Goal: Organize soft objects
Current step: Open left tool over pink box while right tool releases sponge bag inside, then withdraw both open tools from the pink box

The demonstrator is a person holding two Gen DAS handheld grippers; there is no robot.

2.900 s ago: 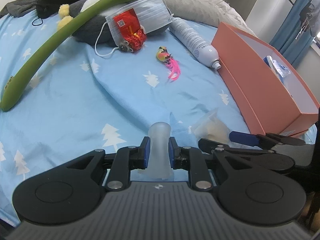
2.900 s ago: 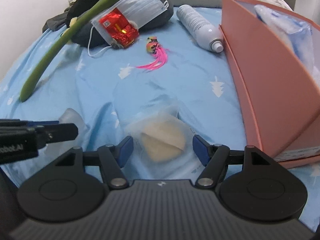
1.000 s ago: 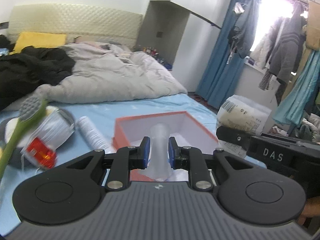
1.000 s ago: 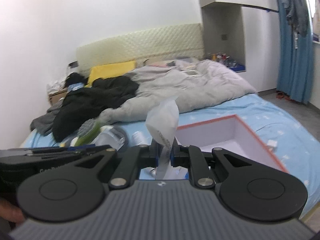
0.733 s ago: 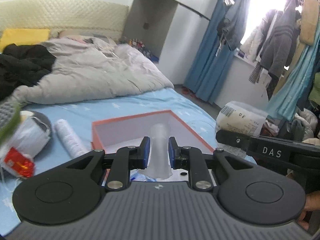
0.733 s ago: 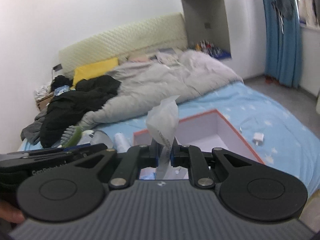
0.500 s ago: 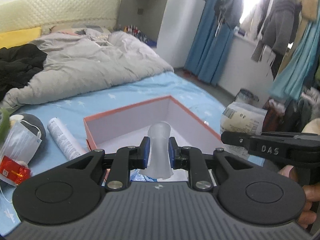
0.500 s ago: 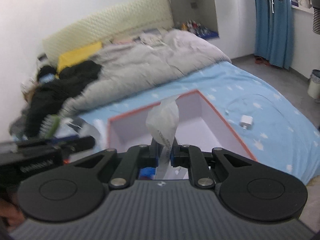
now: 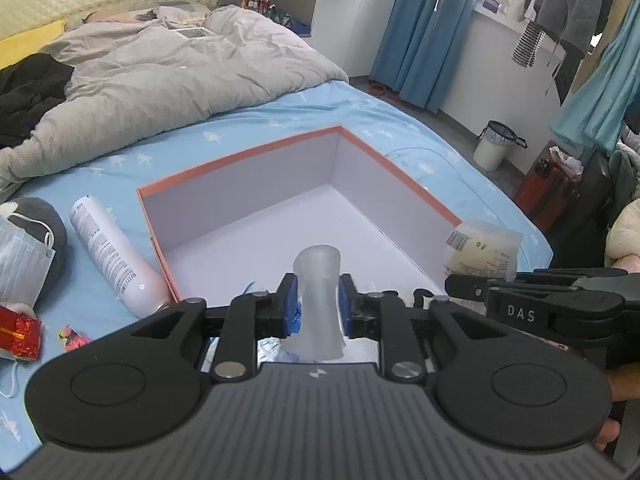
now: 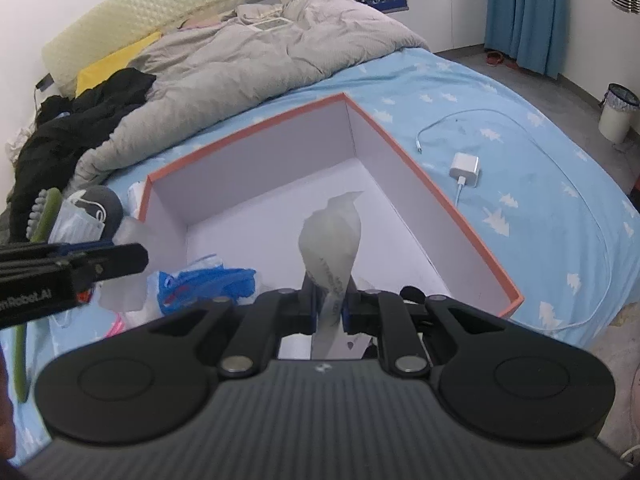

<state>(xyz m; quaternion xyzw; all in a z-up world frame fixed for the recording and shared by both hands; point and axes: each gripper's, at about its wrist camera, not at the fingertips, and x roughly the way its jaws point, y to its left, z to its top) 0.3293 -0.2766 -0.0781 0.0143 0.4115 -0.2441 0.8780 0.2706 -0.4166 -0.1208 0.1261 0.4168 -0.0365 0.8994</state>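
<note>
My left gripper (image 9: 318, 308) is shut on a translucent soft silicone piece (image 9: 318, 280) and holds it above the near end of the orange box (image 9: 248, 152). My right gripper (image 10: 331, 308) is shut on a clear packet with a beige pad (image 10: 331, 240), also above the orange box (image 10: 248, 136). That packet shows at the right of the left wrist view (image 9: 482, 250). The box floor is white; a blue and clear plastic bag (image 10: 204, 280) lies in its near left corner. The left gripper's arm (image 10: 68, 268) reaches in from the left.
A white spray bottle (image 9: 112, 256), a face mask (image 9: 22, 256), a red packet (image 9: 18, 332) and a pink feather toy (image 9: 74, 338) lie left of the box. A white charger with cable (image 10: 464, 166) lies right of it. A grey duvet (image 9: 160, 64) lies behind.
Both grippers lifted their items off the sheet, swung over the orange box and now tilt down into it. Both grips stay shut.
</note>
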